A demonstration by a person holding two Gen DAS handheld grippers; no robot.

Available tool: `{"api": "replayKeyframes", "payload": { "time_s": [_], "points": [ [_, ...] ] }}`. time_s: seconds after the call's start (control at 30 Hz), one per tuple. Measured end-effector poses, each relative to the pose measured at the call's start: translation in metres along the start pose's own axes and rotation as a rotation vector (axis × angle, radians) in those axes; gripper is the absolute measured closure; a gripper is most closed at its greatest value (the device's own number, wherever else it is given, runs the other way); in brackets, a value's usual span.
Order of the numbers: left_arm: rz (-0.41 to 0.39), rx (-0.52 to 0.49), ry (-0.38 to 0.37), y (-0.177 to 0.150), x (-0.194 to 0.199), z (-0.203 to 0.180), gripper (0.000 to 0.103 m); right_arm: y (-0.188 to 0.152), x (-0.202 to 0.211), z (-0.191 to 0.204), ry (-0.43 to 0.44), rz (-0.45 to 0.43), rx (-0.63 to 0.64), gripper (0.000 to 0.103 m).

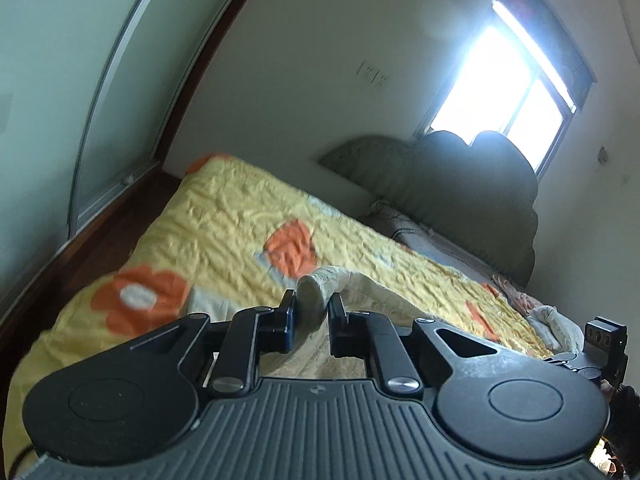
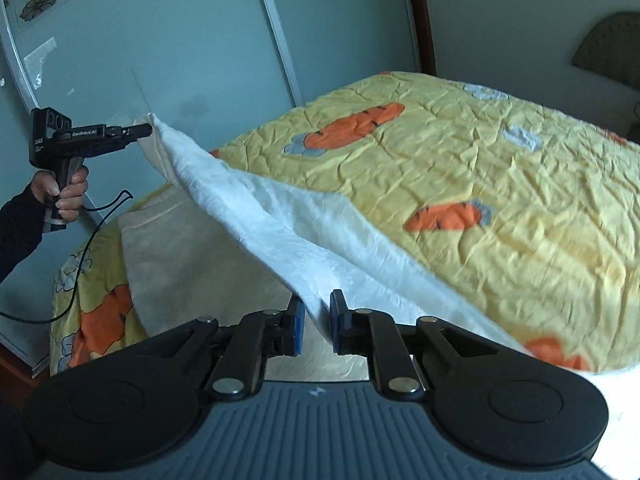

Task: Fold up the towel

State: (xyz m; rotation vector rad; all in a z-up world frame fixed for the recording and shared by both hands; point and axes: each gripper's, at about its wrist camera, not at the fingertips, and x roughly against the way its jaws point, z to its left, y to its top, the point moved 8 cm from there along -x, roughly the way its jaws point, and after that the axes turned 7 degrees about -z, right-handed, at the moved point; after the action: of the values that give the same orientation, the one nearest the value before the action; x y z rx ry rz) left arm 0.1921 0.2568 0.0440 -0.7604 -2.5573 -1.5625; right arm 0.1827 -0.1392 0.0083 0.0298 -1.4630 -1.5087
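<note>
Towel stretched above bed, left tool left, right tool nearer

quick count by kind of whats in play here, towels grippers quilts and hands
towel: 1
grippers: 2, the left gripper and the right gripper, each shut on the towel
yellow quilt: 1
hand on the left gripper's handle: 1
total: 5

Two fisheye wrist views, each low and close behind its own claw: left toward window and headboard, right toward sliding wardrobe doors; shared: yellow bedspread, towel.
</note>
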Motion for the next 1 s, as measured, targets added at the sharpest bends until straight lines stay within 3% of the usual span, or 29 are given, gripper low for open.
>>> {"api": "replayKeyframes", "payload": {
  "time_s": [0.13, 0.2, 0.27, 0.43, 0.57, 0.7, 1.0],
  "points": [
    [0.081, 0.031, 0.042, -0.024, 0.007, 0.01, 0.072, -0.027, -0.012, 0.0, -0.028, 0.035, -0.053, 0.091],
    [0.121, 0.039, 0.06, -0.029, 0.014, 0.009, 0.045, -0.037, -0.017, -0.001, -0.042, 0.06, -0.061, 0.091],
    [0.141, 0.034, 0.059, -0.032, 0.025, 0.004, 0.03, -0.041, -0.018, -0.001, -0.056, 0.065, -0.07, 0.091],
    [0.121, 0.143, 0.076, -0.042, 0.064, 0.003, 0.027, -0.03, -0.016, -0.003, -0.045, 0.021, -0.099, 0.091],
    [0.066, 0.373, 0.049, -0.057, 0.088, -0.001, 0.026, -0.025, -0.019, -0.004, -0.05, 0.022, -0.095, 0.091],
    [0.067, 0.519, 0.072, -0.08, 0.083, -0.003, 0.026, -0.022, -0.017, -0.006, -0.04, 0.01, -0.113, 0.091],
    [0.081, 0.688, 0.201, -0.097, 0.057, 0.021, 0.027, -0.023, -0.015, -0.007, -0.026, -0.004, -0.134, 0.091]
  ]
}}
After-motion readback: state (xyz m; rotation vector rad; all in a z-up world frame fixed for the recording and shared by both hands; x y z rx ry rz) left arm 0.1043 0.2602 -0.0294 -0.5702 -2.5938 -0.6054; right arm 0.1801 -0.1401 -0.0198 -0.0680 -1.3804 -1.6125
